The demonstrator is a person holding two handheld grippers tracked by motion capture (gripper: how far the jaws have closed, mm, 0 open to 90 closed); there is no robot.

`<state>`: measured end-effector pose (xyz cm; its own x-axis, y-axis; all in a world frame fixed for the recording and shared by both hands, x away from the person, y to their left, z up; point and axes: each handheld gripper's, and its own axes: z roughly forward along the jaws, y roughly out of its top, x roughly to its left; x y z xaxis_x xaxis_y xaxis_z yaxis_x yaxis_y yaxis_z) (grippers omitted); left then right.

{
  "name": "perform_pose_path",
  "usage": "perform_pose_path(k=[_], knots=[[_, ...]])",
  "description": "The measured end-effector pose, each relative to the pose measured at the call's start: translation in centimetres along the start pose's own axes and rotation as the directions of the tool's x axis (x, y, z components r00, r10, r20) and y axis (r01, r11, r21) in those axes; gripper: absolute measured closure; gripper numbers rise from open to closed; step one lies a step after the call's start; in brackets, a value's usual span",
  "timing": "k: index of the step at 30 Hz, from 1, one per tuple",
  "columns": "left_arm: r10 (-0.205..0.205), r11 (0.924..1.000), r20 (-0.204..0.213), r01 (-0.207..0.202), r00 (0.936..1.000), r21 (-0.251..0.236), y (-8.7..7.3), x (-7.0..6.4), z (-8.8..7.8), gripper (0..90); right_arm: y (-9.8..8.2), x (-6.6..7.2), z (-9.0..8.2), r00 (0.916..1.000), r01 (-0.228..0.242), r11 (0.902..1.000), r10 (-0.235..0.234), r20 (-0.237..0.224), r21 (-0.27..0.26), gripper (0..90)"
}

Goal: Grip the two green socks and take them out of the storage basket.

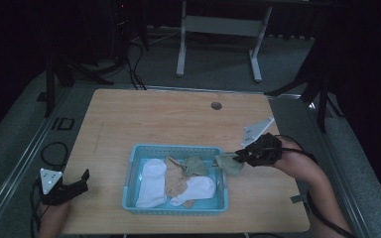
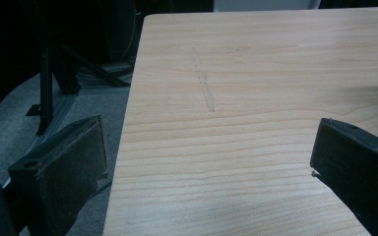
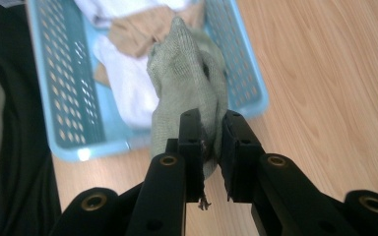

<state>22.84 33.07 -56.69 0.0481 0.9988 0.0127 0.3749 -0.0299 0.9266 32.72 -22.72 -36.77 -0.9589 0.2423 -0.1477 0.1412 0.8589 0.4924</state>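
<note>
Clearly, the right gripper (image 3: 210,142) pinches a grey-green sock (image 3: 187,78), whose far end hides among socks in the blue basket (image 3: 54,93) beyond; the left gripper (image 2: 206,157) jaws stand spread over bare table (image 2: 256,73).

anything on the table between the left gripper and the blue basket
Nothing: in the high view the stretch of table between the left gripper and the blue basket is bare wood.
</note>
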Motion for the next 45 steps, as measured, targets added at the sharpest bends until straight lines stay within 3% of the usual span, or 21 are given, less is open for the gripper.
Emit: perform_pose_path(k=[10,19,26,32,38,40,45], knots=[[-0.001,1.0000,-0.002,0.001,1.0000,0.001,0.0,0.0,0.0,0.3,-5.6,-0.7,0.3,0.9919,-0.126,0.9914,0.125,0.022,0.035,79.9],[-0.001,1.0000,-0.002,0.001,1.0000,0.000,0.0,0.0,0.0,0.3,-9.2,-0.3,2.2,0.9818,-0.188,0.9804,0.189,-0.017,0.060,79.8],[-0.001,1.0000,-0.001,0.001,1.0000,0.000,0.0,0.0,0.0,0.4,-10.9,0.2,3.7,0.9756,-0.209,0.9759,0.212,-0.056,0.063,79.8],[-0.001,1.0000,-0.004,0.001,1.0000,-0.002,0.0,0.0,0.0,0.3,-12.4,0.2,5.4,0.9648,-0.243,0.9666,0.249,-0.083,0.083,79.6],[0.000,1.0000,-0.004,0.000,1.0000,-0.001,0.0,0.0,0.0,0.4,-13.6,0.1,7.0,0.9552,-0.274,0.9523,0.286,-0.077,0.134,78.4],[0.000,1.0000,-0.004,0.000,1.0000,-0.001,0.0,0.0,0.0,0.4,-13.7,0.1,7.1,0.9547,-0.275,0.9519,0.287,-0.078,0.134,77.1],[0.000,1.0000,-0.004,0.000,1.0000,-0.001,0.0,0.0,0.0,0.4,-13.7,-0.2,7.0,0.9523,-0.290,0.9485,0.299,-0.059,0.127,57.8]])
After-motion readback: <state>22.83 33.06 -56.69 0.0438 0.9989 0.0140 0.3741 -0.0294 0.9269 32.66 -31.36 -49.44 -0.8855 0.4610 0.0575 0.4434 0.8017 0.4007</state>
